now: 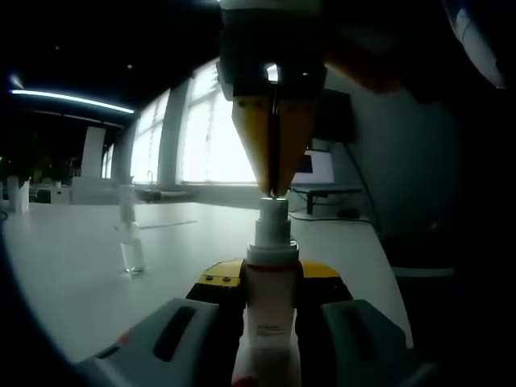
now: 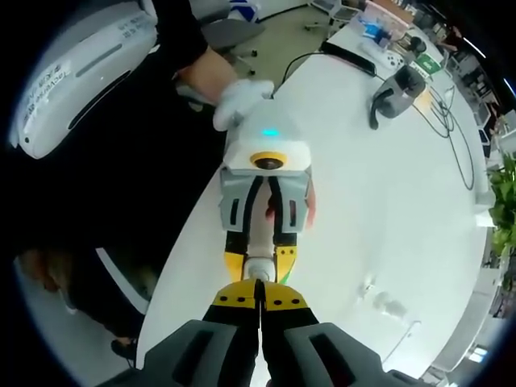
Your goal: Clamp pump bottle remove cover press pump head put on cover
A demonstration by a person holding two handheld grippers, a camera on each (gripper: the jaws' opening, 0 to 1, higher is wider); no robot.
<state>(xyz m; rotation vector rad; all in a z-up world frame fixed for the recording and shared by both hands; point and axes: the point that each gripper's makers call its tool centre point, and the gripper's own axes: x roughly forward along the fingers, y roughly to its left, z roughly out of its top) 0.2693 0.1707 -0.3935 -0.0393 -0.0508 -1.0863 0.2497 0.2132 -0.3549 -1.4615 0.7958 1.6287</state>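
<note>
Left gripper view: the pump bottle (image 1: 270,314) was held upright between the left gripper (image 1: 270,278)'s closed-in jaws above the white table (image 1: 72,266), its pump head (image 1: 272,211) apparently touched by the right gripper (image 1: 274,189)'s closed tips, a clear cover (image 1: 131,250) standing well left.

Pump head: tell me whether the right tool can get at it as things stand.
Probably yes. The right tool, shut, sits directly above the pump head with nothing between them, while the left tool clamps the pump bottle upright.
</note>
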